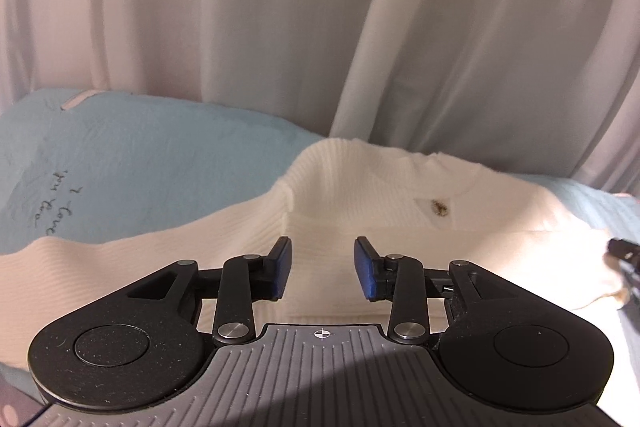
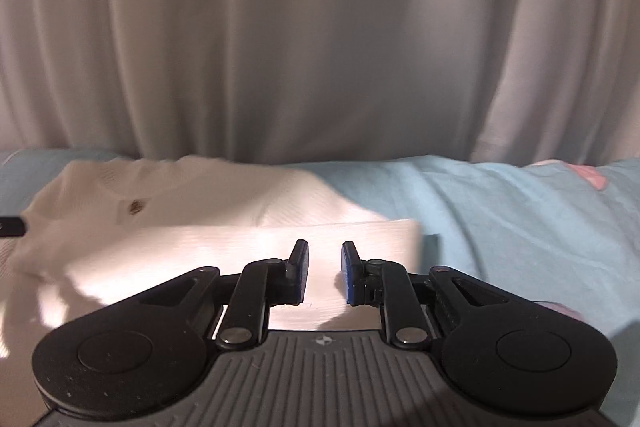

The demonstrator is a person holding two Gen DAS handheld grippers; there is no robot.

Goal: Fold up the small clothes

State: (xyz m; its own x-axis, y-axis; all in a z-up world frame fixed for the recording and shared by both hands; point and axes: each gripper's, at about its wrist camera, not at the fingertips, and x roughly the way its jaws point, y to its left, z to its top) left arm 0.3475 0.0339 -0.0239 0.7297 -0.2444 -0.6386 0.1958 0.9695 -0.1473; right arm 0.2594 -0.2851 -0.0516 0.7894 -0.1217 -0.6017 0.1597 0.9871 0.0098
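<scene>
Left gripper [image 1: 323,267]: blue-padded fingers spread, nothing between them, poised over a white ribbed knit top [image 1: 360,211] lying directly ahead and beneath. Garment's neckline w/ a small brown button [image 1: 440,207] sits ahead, slightly to the right; one sleeve trails off to the left. Right gripper [image 2: 325,273]: fingers likewise apart, empty, above a folded-over panel of the same top [image 2: 240,239], whose edge ends just right of the fingers. Top rests on a light blue sheet [image 2: 500,219]; pale curtain [image 2: 320,47] hangs beyond.
</scene>
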